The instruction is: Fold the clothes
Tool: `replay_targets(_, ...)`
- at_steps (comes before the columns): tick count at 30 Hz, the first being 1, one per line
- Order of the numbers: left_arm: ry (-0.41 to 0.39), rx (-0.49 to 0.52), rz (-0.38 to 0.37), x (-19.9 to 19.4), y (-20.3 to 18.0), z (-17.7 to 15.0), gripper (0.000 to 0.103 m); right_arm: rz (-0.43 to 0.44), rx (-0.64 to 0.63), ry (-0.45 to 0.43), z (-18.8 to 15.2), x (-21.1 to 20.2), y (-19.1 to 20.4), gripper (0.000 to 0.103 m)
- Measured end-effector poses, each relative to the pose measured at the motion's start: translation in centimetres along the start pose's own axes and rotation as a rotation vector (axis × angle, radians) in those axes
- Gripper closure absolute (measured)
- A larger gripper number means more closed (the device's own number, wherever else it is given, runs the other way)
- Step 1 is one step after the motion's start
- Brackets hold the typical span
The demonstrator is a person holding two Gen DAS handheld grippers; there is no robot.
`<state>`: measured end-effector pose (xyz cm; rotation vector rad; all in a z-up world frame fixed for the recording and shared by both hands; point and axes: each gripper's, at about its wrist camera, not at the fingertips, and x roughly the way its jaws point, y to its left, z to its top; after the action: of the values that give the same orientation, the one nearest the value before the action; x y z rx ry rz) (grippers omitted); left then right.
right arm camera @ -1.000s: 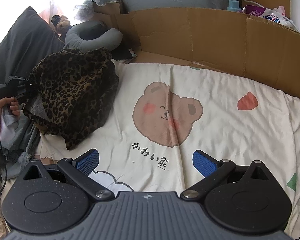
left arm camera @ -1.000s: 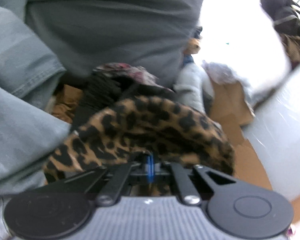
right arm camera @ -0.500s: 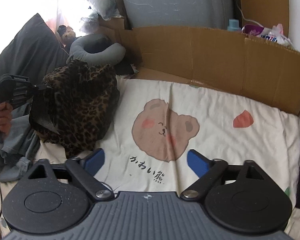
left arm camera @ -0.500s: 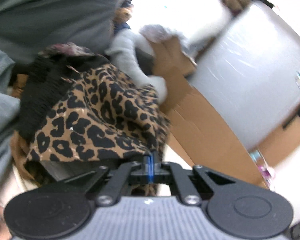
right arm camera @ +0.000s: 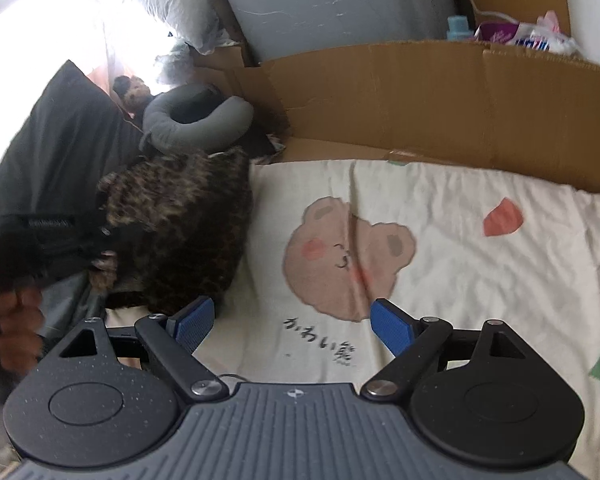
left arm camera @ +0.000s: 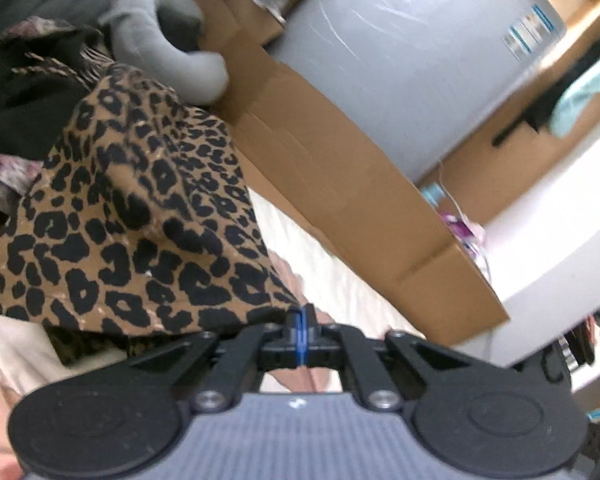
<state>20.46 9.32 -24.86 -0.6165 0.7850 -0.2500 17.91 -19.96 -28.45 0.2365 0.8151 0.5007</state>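
Leopard-print garment (left arm camera: 140, 216) hangs bunched from the left gripper (left arm camera: 301, 322), whose blue pads are pressed together on a pinch of the cloth's edge, no gap showing between them. From the right wrist view the same garment (right arm camera: 180, 224) sits in a dark heap at the left edge of the cream bedsheet (right arm camera: 480, 280), lifted partly off it, with the person's hand (right arm camera: 14, 328) around the left gripper's handle at the far left. The right gripper (right arm camera: 290, 326) hovers low over the sheet with its jaws spread wide and nothing between them; its blue pads (right arm camera: 390, 326) frame the printed bear face (right arm camera: 348, 256) and the dark script below it.

Along the far side of the bed stands a flattened cardboard box wall (right arm camera: 460, 108), open at the top. Behind it, in the upper right corner, a light blue bottle cap (right arm camera: 458, 28) and a crumpled pink and white packet (right arm camera: 516, 34) show above the cardboard edge; what holds them cannot be made out. A large grey plastic-wrapped appliance (left arm camera: 400, 64) rises behind the cardboard.

A grey U-shaped neck pillow (right arm camera: 196, 124) lies just beyond the garment, against the cardboard's left end. A dark pillow (right arm camera: 60, 144) leans at the left, a small plush toy (right arm camera: 134, 92) just beside its upper edge.
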Motion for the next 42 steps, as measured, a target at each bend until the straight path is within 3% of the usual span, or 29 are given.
replay_targets(8, 0.135, 0.078, -0.077, 1.0, -2.2, -2.2, 0.103, 0.071, 0.048, 0.000, 0.0, -0.1, -0.9, 0.015)
replay_targets(14, 0.218, 0.152, -0.135, 1.1, -3.6, -4.1, 0.103, 0.132, 0.166, 0.012, 0.1, 0.1, -2.6, 0.023)
replay_targets(19, 0.306, 0.217, -0.158, 1.4, -4.8, -6.1, 0.103, 0.166, 0.194, 0.046, 0.0, 0.3, -3.0, 0.028)
replay_targets(24, 0.372, 0.276, -0.200, 2.3, -5.7, -8.7, 0.103, 0.232, 0.221, 0.126, -0.4, 1.2, -2.8, 0.029)
replay_targets(29, 0.434, 0.297, -0.242, 3.7, -5.8, -11.2, 0.103, 0.194, 0.183, 0.245, -1.9, 2.8, -2.8, 0.030)
replay_targets(34, 0.478, 0.339, -0.253, 4.8, -6.1, -12.5, 0.103, 0.193, 0.245, 0.386, -3.7, 4.4, -3.6, 0.032)
replay_targets(38, 0.491, 0.376, -0.267, 5.3, -6.5, -13.3, 0.103, 0.185, 0.269, 0.441, -4.4, 5.3, -3.8, 0.034)
replay_targets(42, 0.507, 0.396, -0.279, 5.6, -6.7, -14.1, 0.103, 0.198, 0.289, 0.470, -4.9, 5.5, -3.8, 0.050)
